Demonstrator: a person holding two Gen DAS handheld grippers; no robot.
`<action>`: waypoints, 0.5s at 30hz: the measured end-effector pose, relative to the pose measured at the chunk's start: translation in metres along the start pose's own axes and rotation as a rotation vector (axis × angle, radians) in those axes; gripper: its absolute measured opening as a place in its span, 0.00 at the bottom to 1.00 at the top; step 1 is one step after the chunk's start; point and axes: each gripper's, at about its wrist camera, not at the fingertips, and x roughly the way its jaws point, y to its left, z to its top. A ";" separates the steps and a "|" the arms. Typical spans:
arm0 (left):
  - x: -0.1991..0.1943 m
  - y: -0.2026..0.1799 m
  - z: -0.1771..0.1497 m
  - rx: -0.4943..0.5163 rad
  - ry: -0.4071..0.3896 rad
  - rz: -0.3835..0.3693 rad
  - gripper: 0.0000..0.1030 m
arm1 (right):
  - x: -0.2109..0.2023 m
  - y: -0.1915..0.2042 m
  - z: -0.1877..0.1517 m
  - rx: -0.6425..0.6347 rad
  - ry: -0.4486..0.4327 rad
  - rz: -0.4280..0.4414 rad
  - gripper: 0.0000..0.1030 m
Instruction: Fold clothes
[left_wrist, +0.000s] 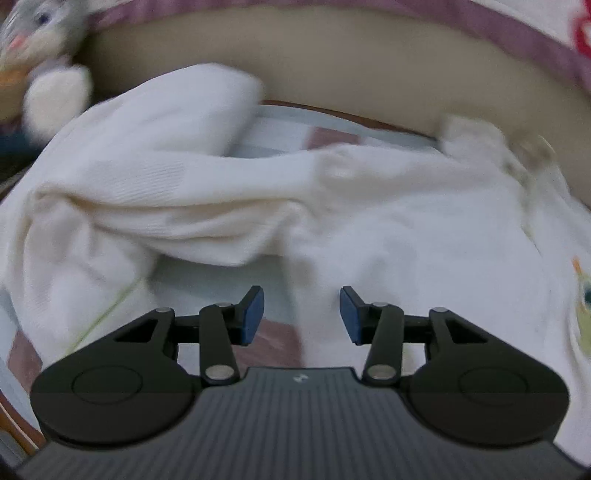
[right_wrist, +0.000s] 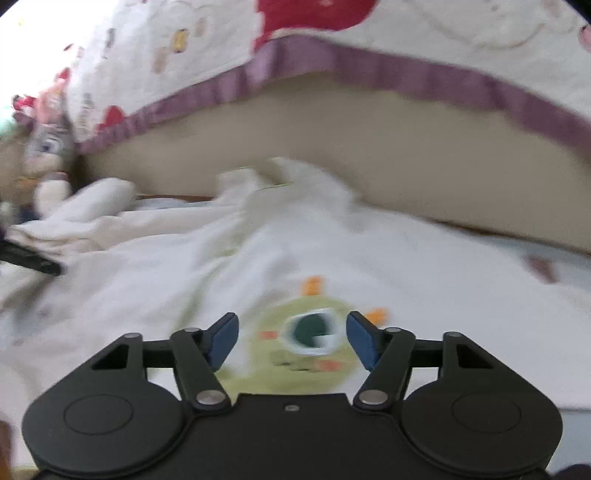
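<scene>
Left tongs (left_wrist: 301, 314): open, the blue pads (left_wrist: 254, 314) are apart and nothing is between them
White garment (left_wrist: 388, 221): crumpled on the bed, it fills most of the view, blurred
Sleeve (left_wrist: 166, 192): it lies across the garment, from upper left toward the middle
Print (left_wrist: 581, 295): green and orange, at the right edge of the garment
Bed sheet (left_wrist: 303, 133): pale with dark red squares, it shows beyond and under the garment
Plush toy (left_wrist: 40, 48): grey and white, upper left corner, blurred
Quilt (left_wrist: 535, 40): purple border, behind at the top
</scene>
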 end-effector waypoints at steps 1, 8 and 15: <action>0.001 0.006 0.000 -0.047 0.013 -0.007 0.43 | 0.003 0.006 0.000 -0.012 0.002 0.033 0.57; -0.024 0.023 0.001 -0.159 0.144 -0.024 0.43 | 0.023 0.042 -0.002 -0.045 -0.004 0.141 0.04; -0.124 0.022 0.015 0.056 0.145 -0.016 0.43 | 0.004 0.089 -0.020 -0.169 0.011 0.218 0.11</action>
